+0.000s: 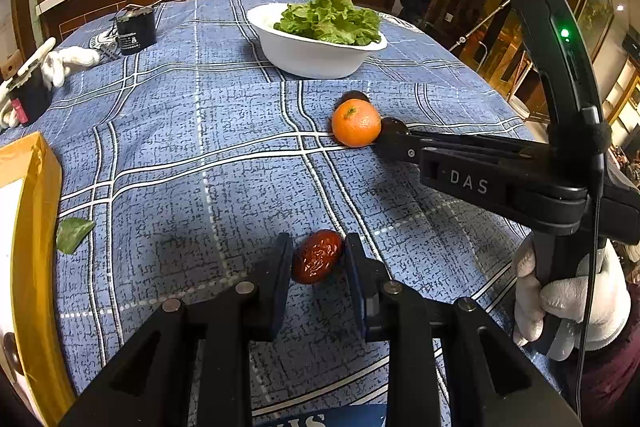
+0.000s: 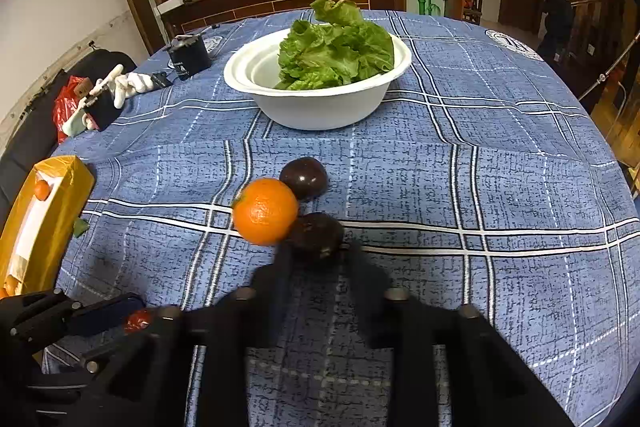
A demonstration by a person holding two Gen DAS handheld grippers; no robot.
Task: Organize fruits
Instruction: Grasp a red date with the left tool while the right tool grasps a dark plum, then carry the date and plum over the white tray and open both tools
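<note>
Beside the dark fruit point(image 2: 316, 233), an orange point(image 2: 265, 211)

Lettuce point(image 2: 336, 47) in white bowl point(image 2: 320, 107)

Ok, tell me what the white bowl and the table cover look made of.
White bowl: likely disposable paper pulp or foam; matte, thin rolled rim, seemingly two nested. Table cover: probably woven fabric or printed vinyl; blue plaid with a textured weave look, lying smooth.

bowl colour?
White bowl, holding green lettuce; clearest in the right wrist view.
</note>
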